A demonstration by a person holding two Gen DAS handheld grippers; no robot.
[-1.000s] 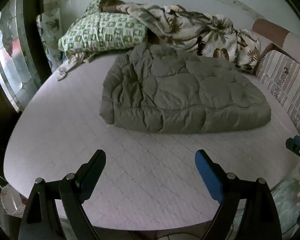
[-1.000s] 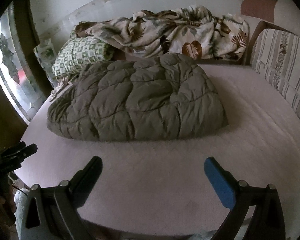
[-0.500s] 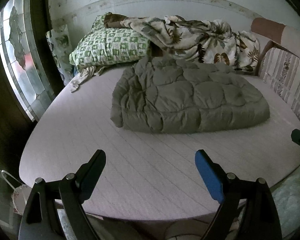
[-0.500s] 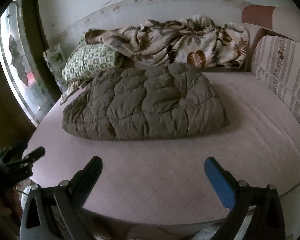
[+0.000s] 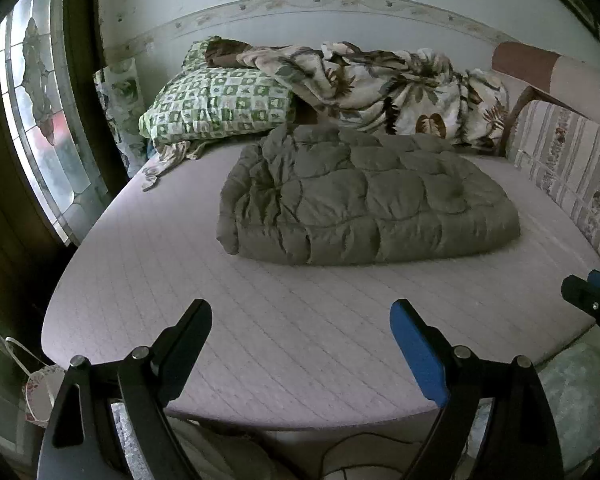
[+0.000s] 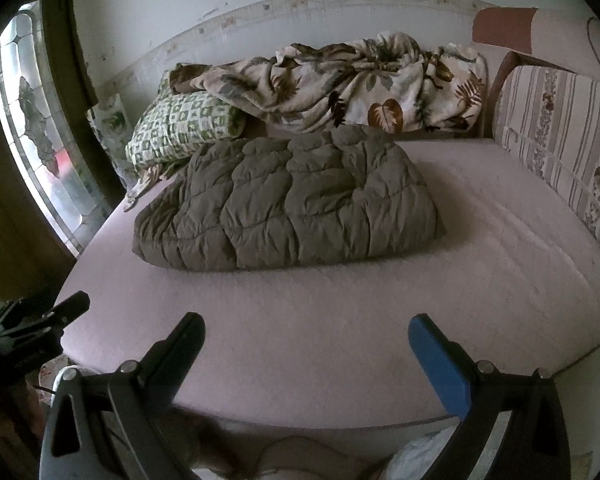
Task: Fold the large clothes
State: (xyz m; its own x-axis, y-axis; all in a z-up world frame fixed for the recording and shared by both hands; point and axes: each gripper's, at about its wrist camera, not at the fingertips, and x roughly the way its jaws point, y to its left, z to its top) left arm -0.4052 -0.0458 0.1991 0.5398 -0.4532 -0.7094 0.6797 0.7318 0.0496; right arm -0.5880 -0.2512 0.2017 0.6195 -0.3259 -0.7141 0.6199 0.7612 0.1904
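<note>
A grey-green quilted puffer garment (image 5: 364, 200) lies folded into a thick bundle on the mattress (image 5: 284, 336), toward the far side. It also shows in the right wrist view (image 6: 292, 200). My left gripper (image 5: 300, 312) is open and empty over the near edge of the mattress, well short of the garment. My right gripper (image 6: 306, 328) is open and empty, also back at the near edge. Each gripper shows at the edge of the other's view: the right gripper (image 5: 592, 296) and the left gripper (image 6: 60, 312).
A leaf-print blanket (image 5: 380, 80) and a green checked pillow (image 5: 216, 104) are heaped against the back wall. A striped sofa back (image 5: 572, 168) bounds the right side. A stained-glass window (image 5: 36, 120) is on the left. A bag (image 5: 40, 392) sits on the floor at left.
Both grippers have drawn back and risen away from the garment, so the bed looks smaller and more of the wall and floor shows. Both stayed open. The garment has not moved.
</note>
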